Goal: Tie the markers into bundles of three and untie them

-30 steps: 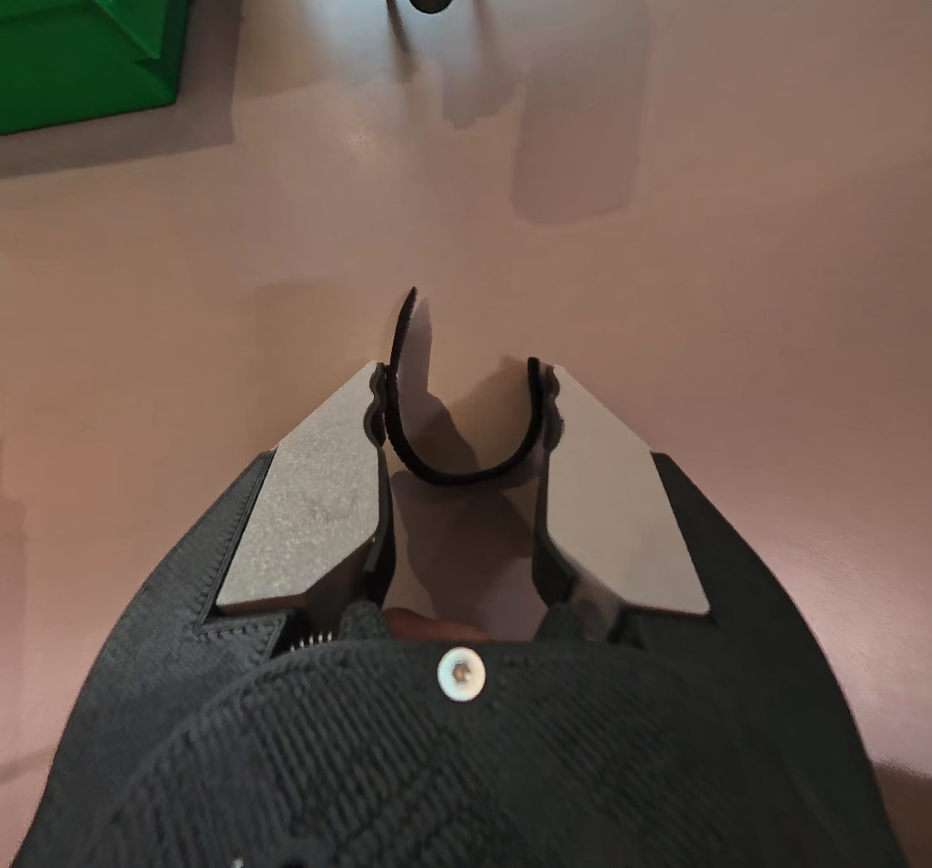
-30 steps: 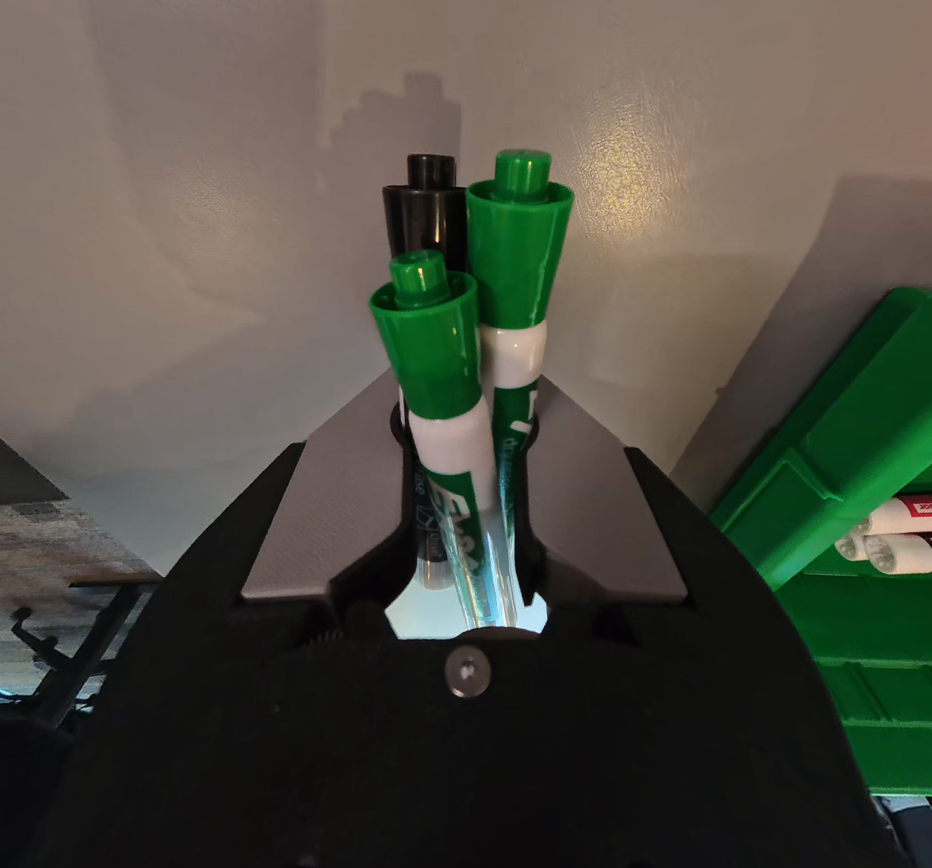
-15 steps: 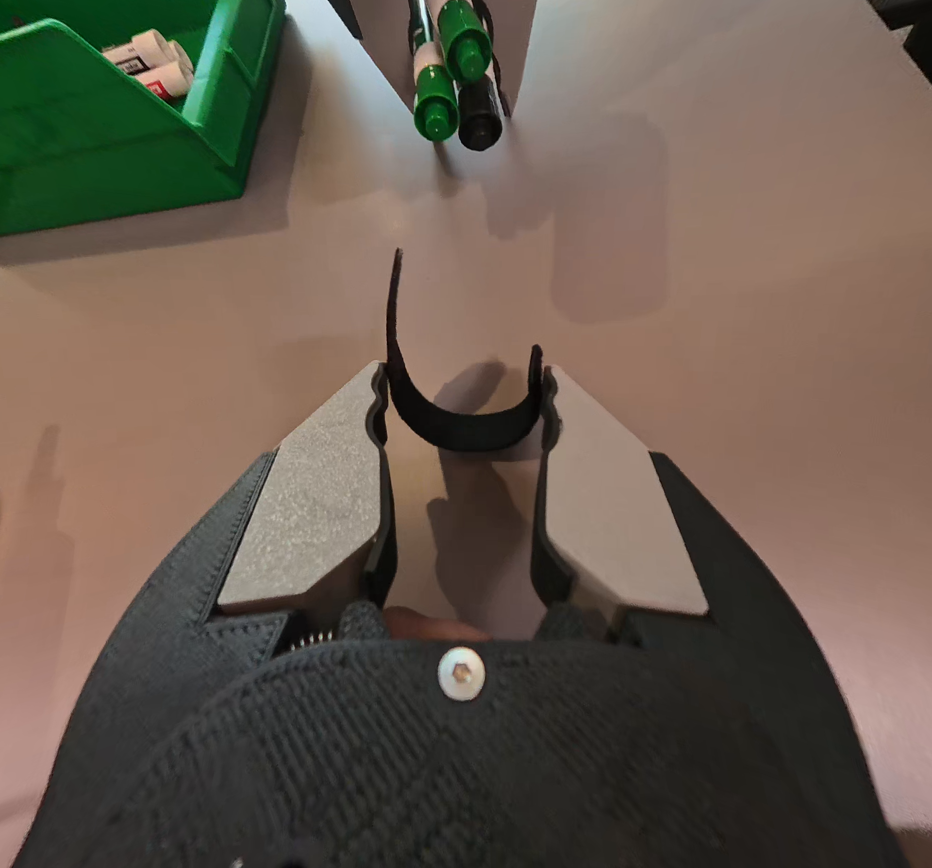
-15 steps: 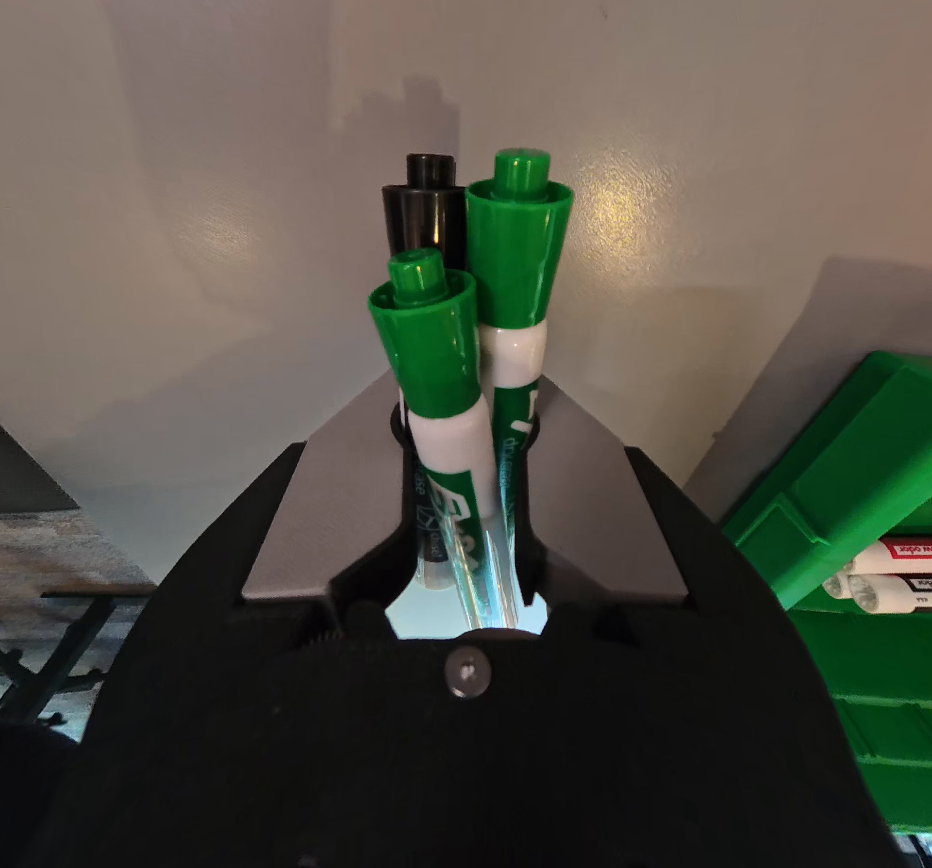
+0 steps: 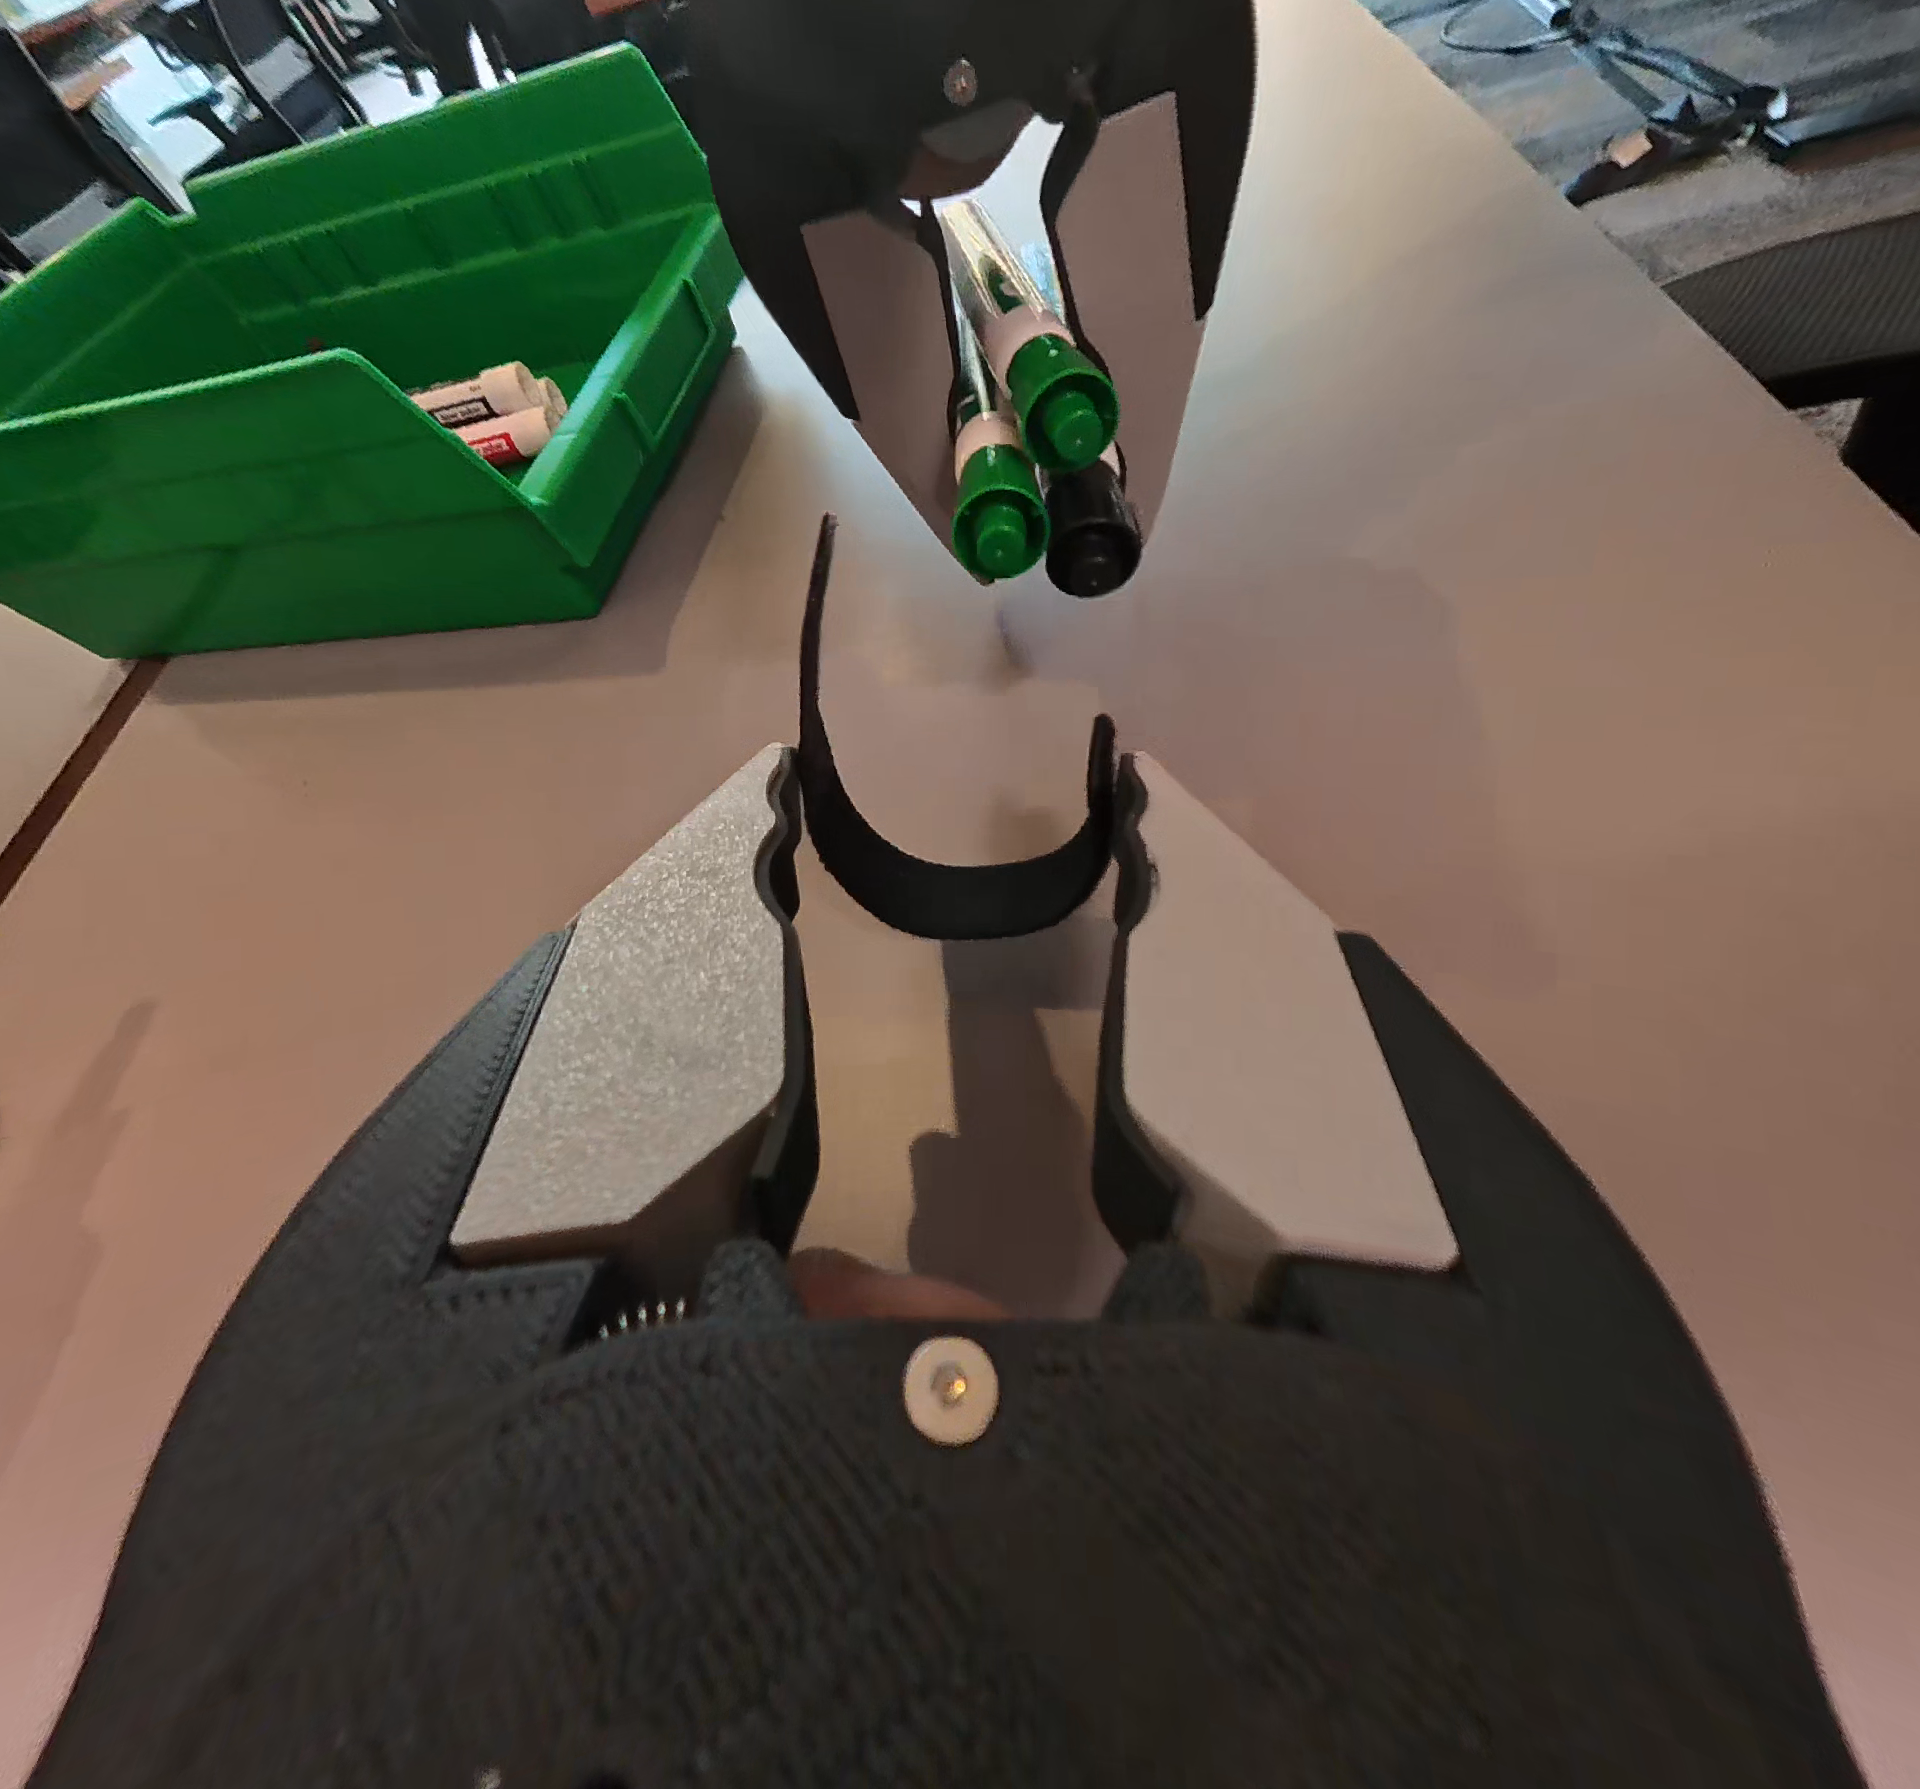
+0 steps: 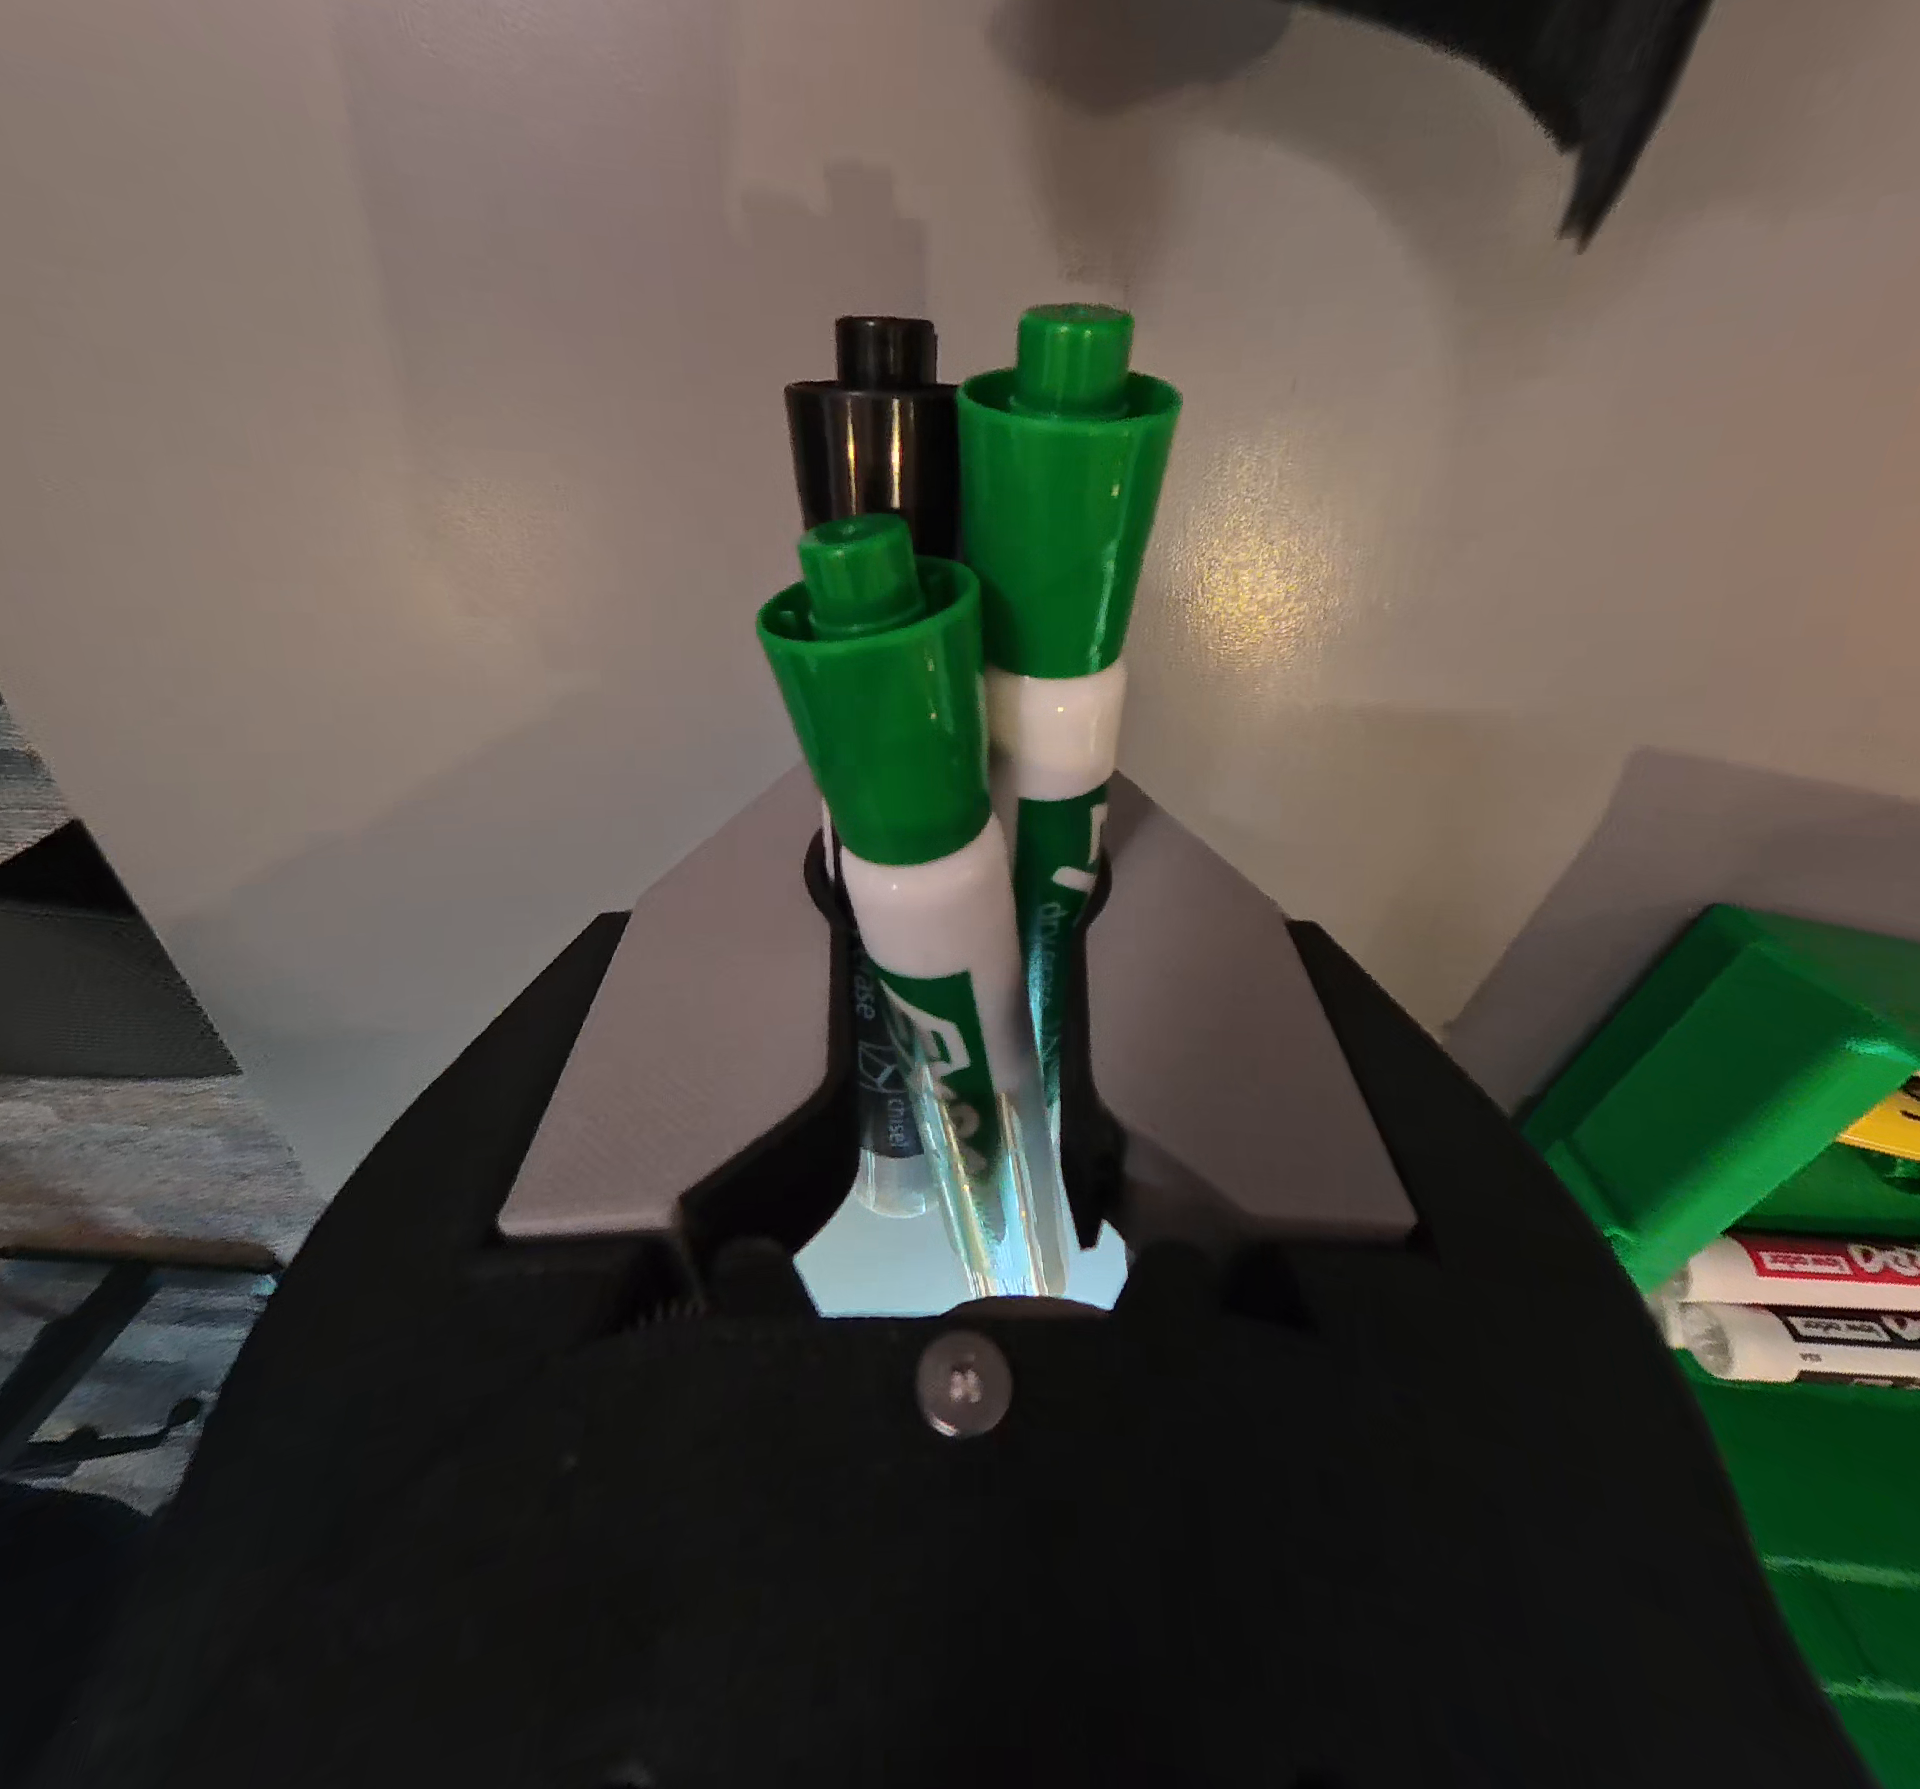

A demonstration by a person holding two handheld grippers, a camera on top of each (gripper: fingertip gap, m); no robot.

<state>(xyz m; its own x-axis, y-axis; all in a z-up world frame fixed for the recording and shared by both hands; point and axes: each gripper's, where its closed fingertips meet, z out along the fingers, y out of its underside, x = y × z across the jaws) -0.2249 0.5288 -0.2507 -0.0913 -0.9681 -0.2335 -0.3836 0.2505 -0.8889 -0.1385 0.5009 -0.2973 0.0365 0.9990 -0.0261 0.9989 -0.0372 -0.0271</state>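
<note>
The right gripper [image 5: 1039,451] clamps three markers [image 5: 1039,461] pointing cap-first from twelve o'clock at the black strap [image 5: 951,892] bowed between the left gripper [image 5: 951,804] fingers (its mouth faces them).

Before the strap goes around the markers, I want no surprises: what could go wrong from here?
1. The black strap sits bowed in a U between the left gripper's fingertips; it may spring out if the grip eases.
2. The right gripper clamps three markers with uneven caps; one might slide out while being pushed into the strap.
3. The strap's long free end sticks up and could snag a cap.
</note>
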